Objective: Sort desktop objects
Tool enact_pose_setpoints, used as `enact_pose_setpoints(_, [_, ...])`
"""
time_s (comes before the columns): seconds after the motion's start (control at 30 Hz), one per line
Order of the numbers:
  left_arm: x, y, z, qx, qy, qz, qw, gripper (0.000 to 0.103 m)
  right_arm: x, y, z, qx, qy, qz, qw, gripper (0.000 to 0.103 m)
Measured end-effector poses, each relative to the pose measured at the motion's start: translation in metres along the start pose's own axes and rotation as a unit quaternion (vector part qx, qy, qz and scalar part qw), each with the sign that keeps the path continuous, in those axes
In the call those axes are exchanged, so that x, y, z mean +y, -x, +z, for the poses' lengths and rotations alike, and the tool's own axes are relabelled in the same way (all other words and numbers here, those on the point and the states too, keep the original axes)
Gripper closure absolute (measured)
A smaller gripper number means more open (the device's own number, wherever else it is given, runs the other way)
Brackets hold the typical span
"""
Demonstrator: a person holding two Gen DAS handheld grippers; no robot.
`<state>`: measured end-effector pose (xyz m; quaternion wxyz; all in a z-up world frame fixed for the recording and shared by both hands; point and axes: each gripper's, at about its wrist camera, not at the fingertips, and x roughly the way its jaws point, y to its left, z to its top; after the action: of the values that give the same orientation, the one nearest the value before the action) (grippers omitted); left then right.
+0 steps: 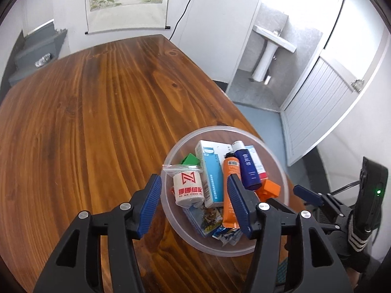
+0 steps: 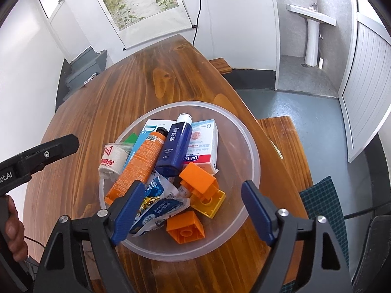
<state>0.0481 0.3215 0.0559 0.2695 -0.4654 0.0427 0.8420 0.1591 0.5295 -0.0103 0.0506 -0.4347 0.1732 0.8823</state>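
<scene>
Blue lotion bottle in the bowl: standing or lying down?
Lying down. The blue lotion bottle rests on its side across the boxes in the clear bowl, white cap pointing toward the far rim, beside the orange tube.

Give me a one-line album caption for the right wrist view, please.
Open right gripper poised above a clear bowl of bottles, boxes and toy bricks on a wooden table.

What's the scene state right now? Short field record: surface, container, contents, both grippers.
surface: brown wooden table
container: clear round plastic bowl, near the table's edge
contents: orange tube, dark blue bottle, white bandage roll in a bag, orange toy bricks, yellow toy brick, boxes, sachets
left gripper: open, empty, above the bowl
right gripper: open, empty, above the bowl
</scene>
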Motion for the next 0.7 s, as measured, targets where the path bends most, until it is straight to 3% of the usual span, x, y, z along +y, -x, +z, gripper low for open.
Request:
enact_pose_setpoints(0.3, [0.017, 0.023, -0.004, -0.008, -0.048, 0.005, 0.9988, 0.043, 0.023, 0.009, -0.011, -0.005, -0.037, -0.017, 0.999, 0.015])
enact_pose_setpoints(0.4, [0.026, 0.031, -0.01, -0.011, -0.061, 0.008, 0.998, 0.034, 0.041, 0.009, -0.019, -0.003, -0.031, -0.02, 0.999, 0.015])
enact_pose_setpoints(0.63, [0.029, 0.048, -0.02, -0.022, -0.111, 0.023, 0.9934, 0.034, 0.064, 0.02, -0.036, -0.015, -0.042, -0.039, 0.998, 0.015])
enact_pose_setpoints(0.7, [0.029, 0.051, -0.021, -0.018, -0.121, 0.033, 0.992, 0.033, 0.069, 0.024, -0.04, -0.019, -0.049, -0.049, 0.997, 0.009])
